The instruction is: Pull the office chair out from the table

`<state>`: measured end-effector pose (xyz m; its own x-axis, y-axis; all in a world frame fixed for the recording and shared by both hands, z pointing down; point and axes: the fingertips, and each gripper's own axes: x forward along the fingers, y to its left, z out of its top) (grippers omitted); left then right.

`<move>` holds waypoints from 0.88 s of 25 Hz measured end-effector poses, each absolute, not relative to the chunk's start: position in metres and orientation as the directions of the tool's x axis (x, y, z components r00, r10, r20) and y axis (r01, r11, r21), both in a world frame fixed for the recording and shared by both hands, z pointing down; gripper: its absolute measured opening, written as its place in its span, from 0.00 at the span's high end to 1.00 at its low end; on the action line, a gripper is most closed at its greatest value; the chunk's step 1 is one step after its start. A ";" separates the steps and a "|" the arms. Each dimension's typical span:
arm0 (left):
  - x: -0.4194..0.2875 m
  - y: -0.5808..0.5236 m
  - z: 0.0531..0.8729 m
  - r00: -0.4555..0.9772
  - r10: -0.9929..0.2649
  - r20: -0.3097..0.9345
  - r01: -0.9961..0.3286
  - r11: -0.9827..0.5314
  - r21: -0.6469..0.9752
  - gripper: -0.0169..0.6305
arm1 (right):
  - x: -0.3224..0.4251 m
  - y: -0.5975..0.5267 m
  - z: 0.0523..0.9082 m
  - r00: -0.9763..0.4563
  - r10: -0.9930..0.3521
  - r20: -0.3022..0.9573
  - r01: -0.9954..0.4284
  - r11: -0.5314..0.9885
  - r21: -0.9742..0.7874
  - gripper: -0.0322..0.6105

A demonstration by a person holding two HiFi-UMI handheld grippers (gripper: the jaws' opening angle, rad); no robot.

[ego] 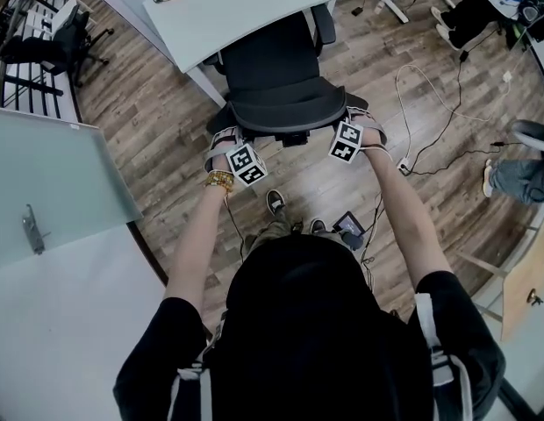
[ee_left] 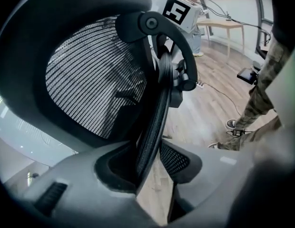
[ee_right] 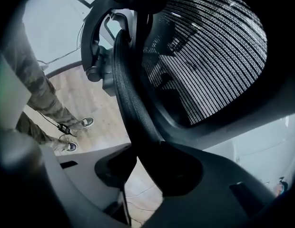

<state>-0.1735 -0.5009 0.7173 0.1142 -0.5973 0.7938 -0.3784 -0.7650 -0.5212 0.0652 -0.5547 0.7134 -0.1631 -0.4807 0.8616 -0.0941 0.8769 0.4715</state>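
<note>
The black mesh office chair (ego: 272,68) stands with its seat partly under the white table (ego: 246,3), its backrest toward me. My left gripper (ego: 223,140) is at the left end of the backrest's top edge and my right gripper (ego: 361,121) at the right end. In the left gripper view the backrest rim (ee_left: 157,103) runs between the jaws of the left gripper (ee_left: 154,163), which is shut on it. In the right gripper view the rim (ee_right: 131,103) likewise sits clamped in the right gripper (ee_right: 138,163).
Wooden floor lies behind the chair, where my feet (ego: 275,202) stand beside a small device (ego: 349,224). Cables (ego: 430,95) trail on the right. Another black chair (ego: 53,46) stands far left, a pale partition (ego: 53,182) at left, and a seated person (ego: 518,178) at right.
</note>
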 end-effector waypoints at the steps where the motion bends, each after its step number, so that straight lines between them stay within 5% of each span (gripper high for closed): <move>1: -0.174 -0.497 0.718 0.110 -0.597 0.795 -0.376 -0.765 -0.523 0.72 | 0.066 -0.551 0.714 -0.168 -0.483 0.859 -0.088 0.876 0.475 0.74; 22: -0.153 -0.435 0.727 0.049 -0.546 0.836 -0.379 -0.785 -0.491 0.73 | 0.089 -0.487 0.719 -0.215 -0.502 0.837 -0.054 0.862 0.504 0.74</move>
<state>-0.1526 -0.4355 0.7269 0.0485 -0.5464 0.8361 -0.3791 -0.7845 -0.4907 0.0888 -0.4871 0.7187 -0.2155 -0.5024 0.8374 -0.0537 0.8623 0.5035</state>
